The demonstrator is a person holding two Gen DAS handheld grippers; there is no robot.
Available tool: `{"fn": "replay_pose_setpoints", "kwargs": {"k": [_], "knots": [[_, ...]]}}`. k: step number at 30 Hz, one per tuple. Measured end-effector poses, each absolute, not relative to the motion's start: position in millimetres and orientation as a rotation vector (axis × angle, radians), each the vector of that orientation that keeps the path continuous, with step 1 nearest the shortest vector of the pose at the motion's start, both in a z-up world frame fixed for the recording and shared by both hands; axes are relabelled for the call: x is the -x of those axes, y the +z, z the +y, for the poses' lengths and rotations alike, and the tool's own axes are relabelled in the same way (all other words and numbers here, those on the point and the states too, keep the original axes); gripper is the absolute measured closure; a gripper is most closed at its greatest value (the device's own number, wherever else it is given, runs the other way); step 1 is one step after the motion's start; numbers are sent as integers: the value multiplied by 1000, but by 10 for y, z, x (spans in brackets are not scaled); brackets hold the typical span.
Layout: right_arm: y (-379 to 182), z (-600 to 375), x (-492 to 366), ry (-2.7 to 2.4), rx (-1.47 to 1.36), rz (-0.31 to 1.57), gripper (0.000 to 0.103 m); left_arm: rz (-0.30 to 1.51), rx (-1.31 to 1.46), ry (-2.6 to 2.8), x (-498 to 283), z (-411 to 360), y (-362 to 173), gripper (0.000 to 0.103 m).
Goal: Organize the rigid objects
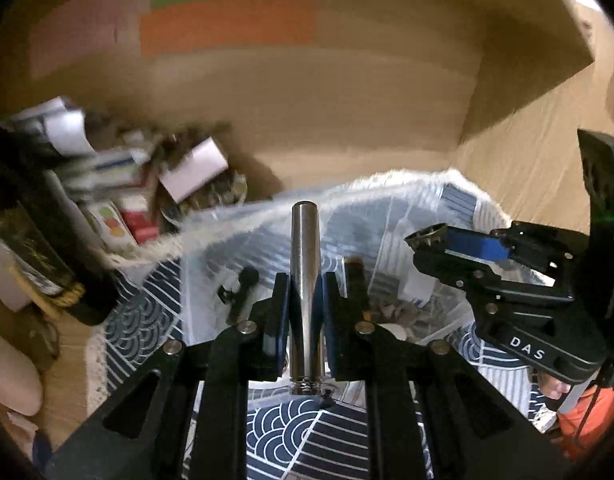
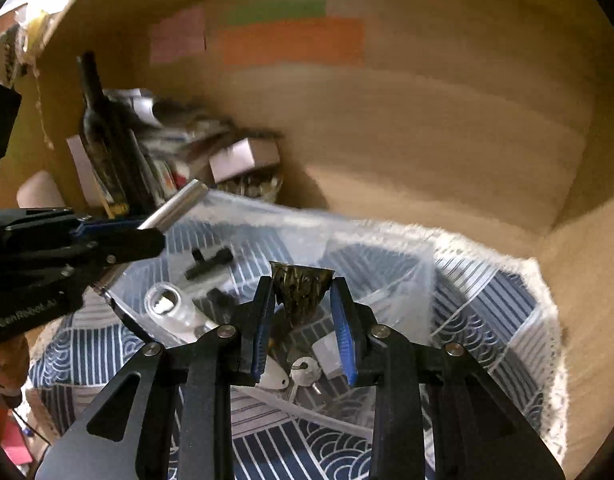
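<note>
My left gripper [image 1: 305, 296] is shut on a shiny steel rod [image 1: 303, 280], held upright above a clear plastic bin [image 1: 387, 200]. The rod also shows in the right wrist view [image 2: 175, 204], with the left gripper [image 2: 119, 228] beside it. My right gripper [image 2: 302, 300] is shut on a dark brass-coloured crown-shaped metal piece [image 2: 301, 286] above the same bin [image 2: 347, 240]. In the left wrist view the right gripper [image 1: 439, 240] holds that piece [image 1: 425, 236] at the right. The bin holds black pins [image 2: 207, 264], a metal socket [image 2: 167, 300] and a key [image 2: 305, 372].
The bin stands on a blue-and-white patterned cloth [image 2: 487, 312] on a wooden surface. A dark bottle [image 2: 103, 136] and a pile of small boxes [image 2: 243, 158] stand at the back left. A cardboard wall [image 2: 387, 120] with coloured tape rises behind.
</note>
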State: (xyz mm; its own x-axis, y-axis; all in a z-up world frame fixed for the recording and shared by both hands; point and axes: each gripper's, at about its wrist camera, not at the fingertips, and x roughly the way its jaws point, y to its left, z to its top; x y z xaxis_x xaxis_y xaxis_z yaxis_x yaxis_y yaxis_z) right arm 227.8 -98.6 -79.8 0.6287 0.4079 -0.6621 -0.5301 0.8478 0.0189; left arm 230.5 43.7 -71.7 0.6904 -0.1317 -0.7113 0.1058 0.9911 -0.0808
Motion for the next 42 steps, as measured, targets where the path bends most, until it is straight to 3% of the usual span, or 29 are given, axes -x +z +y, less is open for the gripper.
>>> {"fn": "replay_pose_setpoints", "kwargs": {"k": [11,23,31,33,36,39,42], "knots": [[-1114,-784,-2405,559,245,805,77,880,45,-155,-2540,419,-1059,88],[-784,-971,-2177,537,207,708,71,765,15,-148,-2154,296,-675,87],[-404,-1189,-1665,518,166,566,61,628,5,-126,-1616,165,-355,65],[-313,-1255,-1518,515,146,526,51,577,13,-113,-1438,162,-256,49],[-179,-1361,-1280,505,116,459,41,502,16,-89,-1177,157,-129,34],[-55,-1476,-1057,489,85,389,24,443,20,-65,-936,146,-23,21],[38,-1552,-881,469,56,325,16,385,23,-47,-760,148,62,10]]}}
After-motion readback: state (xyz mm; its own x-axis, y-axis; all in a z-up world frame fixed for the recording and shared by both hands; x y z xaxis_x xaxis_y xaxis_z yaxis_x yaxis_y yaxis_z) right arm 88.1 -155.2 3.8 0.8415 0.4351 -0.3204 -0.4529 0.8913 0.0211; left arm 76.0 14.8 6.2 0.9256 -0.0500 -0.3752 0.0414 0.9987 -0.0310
